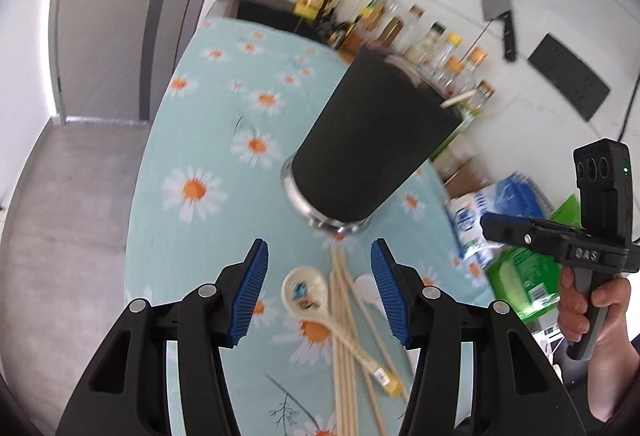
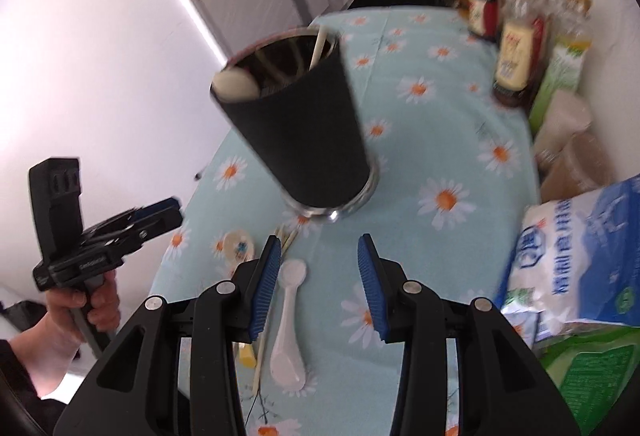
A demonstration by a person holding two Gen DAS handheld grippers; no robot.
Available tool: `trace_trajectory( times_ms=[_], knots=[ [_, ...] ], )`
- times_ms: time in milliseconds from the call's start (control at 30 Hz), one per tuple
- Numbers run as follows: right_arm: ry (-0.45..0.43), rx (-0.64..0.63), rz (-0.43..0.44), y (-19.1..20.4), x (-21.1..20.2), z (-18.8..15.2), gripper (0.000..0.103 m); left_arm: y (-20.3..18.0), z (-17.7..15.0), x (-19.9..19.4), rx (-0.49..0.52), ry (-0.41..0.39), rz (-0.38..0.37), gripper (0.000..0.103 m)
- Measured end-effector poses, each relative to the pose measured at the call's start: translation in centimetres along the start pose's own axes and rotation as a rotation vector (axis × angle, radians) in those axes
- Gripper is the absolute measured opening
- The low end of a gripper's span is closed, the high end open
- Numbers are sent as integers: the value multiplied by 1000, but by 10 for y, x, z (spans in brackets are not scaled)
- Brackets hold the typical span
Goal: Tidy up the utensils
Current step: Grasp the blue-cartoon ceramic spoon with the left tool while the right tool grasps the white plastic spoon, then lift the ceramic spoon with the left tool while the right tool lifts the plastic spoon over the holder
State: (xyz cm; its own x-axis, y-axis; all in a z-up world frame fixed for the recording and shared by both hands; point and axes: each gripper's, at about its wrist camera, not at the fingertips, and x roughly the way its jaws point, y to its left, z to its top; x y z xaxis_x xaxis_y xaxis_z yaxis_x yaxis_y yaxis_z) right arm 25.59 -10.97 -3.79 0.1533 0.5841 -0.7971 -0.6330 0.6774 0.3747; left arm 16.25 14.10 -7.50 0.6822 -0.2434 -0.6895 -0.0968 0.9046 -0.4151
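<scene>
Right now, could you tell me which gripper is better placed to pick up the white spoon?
Probably the right gripper: the white spoon lies just below its open fingers. The left gripper sits over the chopsticks and patterned spoon.

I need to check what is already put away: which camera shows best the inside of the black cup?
The right wrist view: the black cup tilts its mouth toward it, showing a white spoon and sticks inside. The left wrist view shows only its outer wall.
</scene>
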Motion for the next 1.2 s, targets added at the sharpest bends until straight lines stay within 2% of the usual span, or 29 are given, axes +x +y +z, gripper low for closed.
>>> trace_trajectory(
  times_ms=[67, 300, 333, 433, 500, 600, 700, 867, 967, 1000, 1033, 1133, 1200],
  knots=[
    [49, -9, 21, -4, 13, -5, 41, 5, -5, 7, -17, 27, 17, 52],
    [251, 91, 222, -25, 58, -27, 41, 21, -18, 29, -81, 107, 38, 52],
    [276, 108, 249, -27, 63, -29, 41, 23, -19, 31, -87, 116, 58, 52],
    [344, 135, 311, -31, 75, -35, 41, 24, -19, 34, -104, 117, 50, 52],
    [369, 134, 344, -30, 79, -38, 41, 21, -19, 37, -90, 120, 56, 52],
    [395, 142, 393, -31, 86, -42, 41, 18, -19, 47, -75, 171, 41, 52],
    [443, 196, 456, -34, 97, -48, 41, 12, -21, 53, -49, 193, 59, 52],
    [486, 241, 511, -39, 108, -51, 37, 8, -20, 59, -46, 226, 23, 52],
    [501, 208, 522, -34, 114, -54, 32, -1, -19, 64, 5, 242, 24, 50],
    [505, 199, 522, -29, 112, -55, 27, -3, -18, 66, 23, 248, 28, 49],
    [511, 193, 518, -29, 115, -54, 21, -5, -18, 67, 29, 250, 29, 42],
    [516, 192, 539, -29, 119, -52, 19, -5, -17, 70, 34, 255, 39, 17],
    [511, 202, 549, -29, 120, -53, 19, -3, -18, 71, 29, 258, 41, 12]
  ],
)
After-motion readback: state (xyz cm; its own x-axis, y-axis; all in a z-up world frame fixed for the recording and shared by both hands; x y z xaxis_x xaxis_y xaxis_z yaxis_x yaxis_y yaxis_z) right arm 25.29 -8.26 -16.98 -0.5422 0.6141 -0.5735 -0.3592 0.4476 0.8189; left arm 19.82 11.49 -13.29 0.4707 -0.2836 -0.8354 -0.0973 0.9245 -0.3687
